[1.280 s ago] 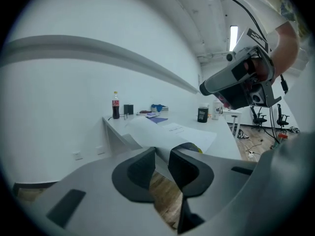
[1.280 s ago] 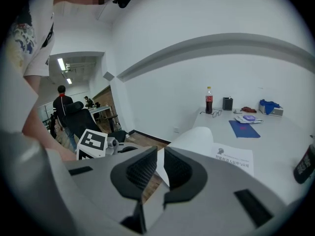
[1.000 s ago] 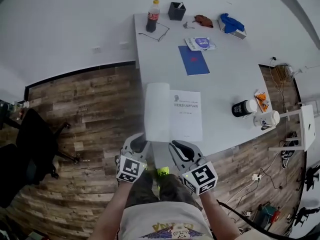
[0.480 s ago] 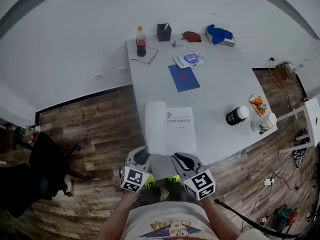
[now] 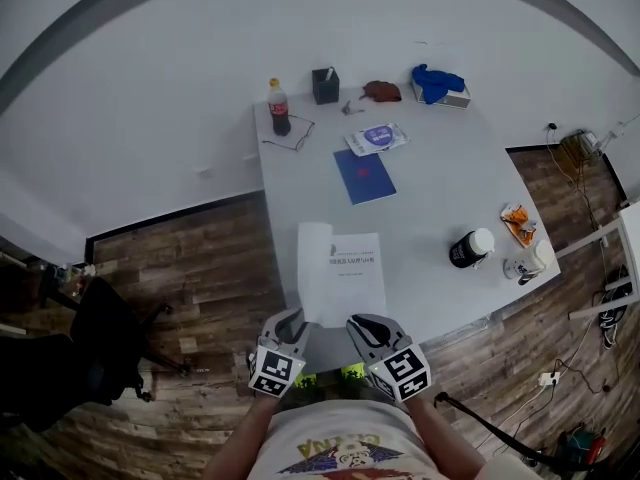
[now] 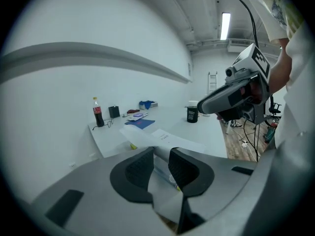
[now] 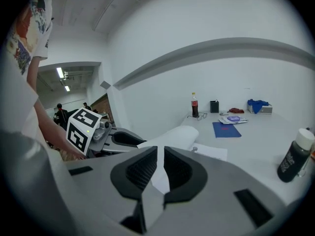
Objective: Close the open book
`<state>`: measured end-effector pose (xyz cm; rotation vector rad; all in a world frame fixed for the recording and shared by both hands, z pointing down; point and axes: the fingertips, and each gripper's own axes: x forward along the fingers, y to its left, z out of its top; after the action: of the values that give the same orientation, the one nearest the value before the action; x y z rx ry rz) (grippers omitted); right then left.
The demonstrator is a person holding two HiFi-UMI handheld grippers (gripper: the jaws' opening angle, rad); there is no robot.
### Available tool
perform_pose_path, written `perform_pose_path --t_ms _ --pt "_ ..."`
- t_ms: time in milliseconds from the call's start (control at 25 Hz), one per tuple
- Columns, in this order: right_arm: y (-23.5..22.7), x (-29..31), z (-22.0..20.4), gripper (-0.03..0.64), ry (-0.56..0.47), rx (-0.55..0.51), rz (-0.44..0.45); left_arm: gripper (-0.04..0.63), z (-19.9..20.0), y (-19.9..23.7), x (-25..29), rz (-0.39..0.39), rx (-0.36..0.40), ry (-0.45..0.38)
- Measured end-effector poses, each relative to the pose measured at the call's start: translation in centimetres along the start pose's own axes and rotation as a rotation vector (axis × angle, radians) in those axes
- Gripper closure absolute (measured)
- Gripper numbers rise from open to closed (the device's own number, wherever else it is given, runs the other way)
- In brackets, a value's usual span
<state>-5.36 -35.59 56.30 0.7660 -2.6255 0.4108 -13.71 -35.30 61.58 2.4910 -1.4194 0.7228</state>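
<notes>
1. Seen from above, a white counter [image 5: 450, 188] stands on a wooden floor [image 5: 180, 268]. The open book [image 5: 345, 273] lies near the counter's near corner. Its printed right page lies flat and its left page curls up into a roll.
2. The left gripper [image 5: 292, 318] sits just beside the book's near left corner, by the end of the curled page. Whether it touches the book cannot be told. Its fingers [image 6: 140, 168] stand a narrow gap apart. The curled white page shows through that gap, and the pads do not press on it.
3. The right gripper [image 5: 363, 321] sits at the book's near edge, by the flat right page. Its fingers [image 7: 140, 168] are narrower than the left ones, parted by only a slit, and white paper shows through it.
4. Beyond the book, toward the wall, lies a blue booklet [image 5: 364, 176], then a white-and-purple packet [image 5: 377, 138].
5. Farther beyond the book, along the counter's far edge, are a cola bottle [image 5: 278, 107], a pair of glasses [image 5: 290, 136], a black pen holder [image 5: 324, 85], a small brown thing [image 5: 381, 90] and a blue cloth [image 5: 437, 81].
6. Well to the book's right stand a black bottle with a white cap [image 5: 467, 248] and a white mug [image 5: 525, 261]. An orange packet [image 5: 516, 218] lies near them.
7. On the book's near side, off the counter, are the person's yellow-green shoes [image 5: 350, 371] and pale shirt [image 5: 340, 448].
</notes>
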Motion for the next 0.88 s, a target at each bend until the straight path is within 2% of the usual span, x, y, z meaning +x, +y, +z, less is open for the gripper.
perform_pose_path --t_ms 240,880 --pt "-0.7 0.4 0.2 0.586 -0.004 -0.005 0.028 0.523 1.0 -1.0 1.0 -0.021 -0.017 -0.010" --pt "-3.6 -1.1 -0.5 0.586 0.007 -0.008 0.097 0.520 2.6 -4.2 5.4 -0.072 -0.017 0.043"
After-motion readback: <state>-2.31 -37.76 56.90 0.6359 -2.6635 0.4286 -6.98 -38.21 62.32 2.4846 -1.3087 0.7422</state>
